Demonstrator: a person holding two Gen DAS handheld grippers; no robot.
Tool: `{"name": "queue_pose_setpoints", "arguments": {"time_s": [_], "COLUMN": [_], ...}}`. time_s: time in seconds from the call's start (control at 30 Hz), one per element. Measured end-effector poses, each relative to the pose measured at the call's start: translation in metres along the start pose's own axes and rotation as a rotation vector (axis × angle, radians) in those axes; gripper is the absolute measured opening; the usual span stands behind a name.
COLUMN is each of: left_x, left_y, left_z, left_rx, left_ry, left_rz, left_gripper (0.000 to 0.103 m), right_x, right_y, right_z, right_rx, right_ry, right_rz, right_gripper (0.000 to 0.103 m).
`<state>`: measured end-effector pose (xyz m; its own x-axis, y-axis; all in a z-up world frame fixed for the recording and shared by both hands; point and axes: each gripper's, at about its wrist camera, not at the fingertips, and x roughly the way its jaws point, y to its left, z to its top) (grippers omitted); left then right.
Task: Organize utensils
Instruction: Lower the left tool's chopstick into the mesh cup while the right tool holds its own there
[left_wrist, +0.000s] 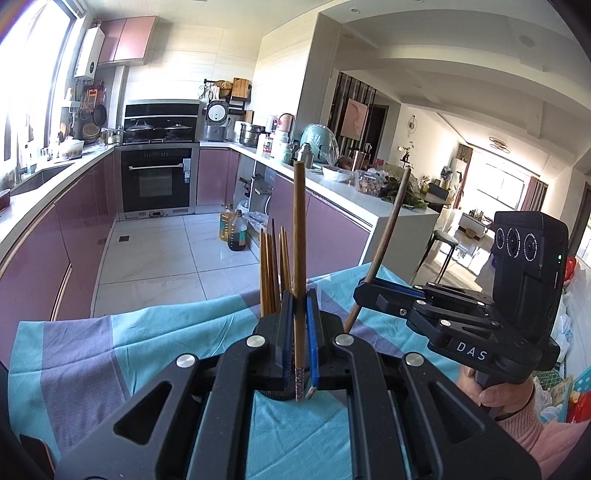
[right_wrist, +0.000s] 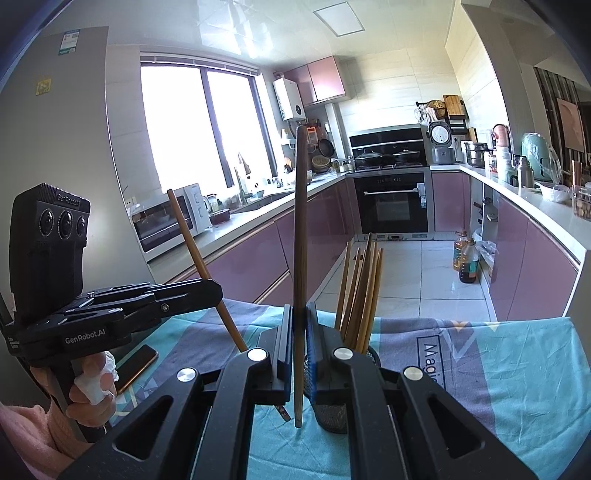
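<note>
The left gripper (left_wrist: 300, 314) is clamped on a wooden chopstick (left_wrist: 299, 236) that stands nearly upright, its long axis vertical, patterned end down. The right gripper (right_wrist: 299, 325) pinches a darker chopstick (right_wrist: 300, 229), also near vertical in its own view. Seen from the left camera, that stick leans, top tilted away to the right. Both hang above the teal and grey cloth (right_wrist: 517, 369). Just behind them a dark mesh holder (right_wrist: 332, 417) carries more chopsticks (right_wrist: 360, 295), tips up and fanned; its rim is mostly hidden, so their seating is probably loose.
</note>
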<state>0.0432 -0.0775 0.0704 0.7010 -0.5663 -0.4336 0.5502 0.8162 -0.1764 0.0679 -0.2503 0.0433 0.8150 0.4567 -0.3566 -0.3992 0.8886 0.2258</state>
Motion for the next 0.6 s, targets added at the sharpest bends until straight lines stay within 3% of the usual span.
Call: {"name": "queue_pose_setpoints", "arguments": {"time_s": [0.6], "left_x": [-0.006], "left_y": [-0.003], "left_z": [0.019], "left_rx": [-0.006], "left_ry": [-0.055], "left_rz": [0.011], "left_gripper": [0.008], "right_x": [-0.001], "right_y": [0.002], "right_z": [0.014], "right_rx": [-0.019], "right_ry": [-0.038], "right_rz": [-0.019], "right_gripper": [0.006]}}
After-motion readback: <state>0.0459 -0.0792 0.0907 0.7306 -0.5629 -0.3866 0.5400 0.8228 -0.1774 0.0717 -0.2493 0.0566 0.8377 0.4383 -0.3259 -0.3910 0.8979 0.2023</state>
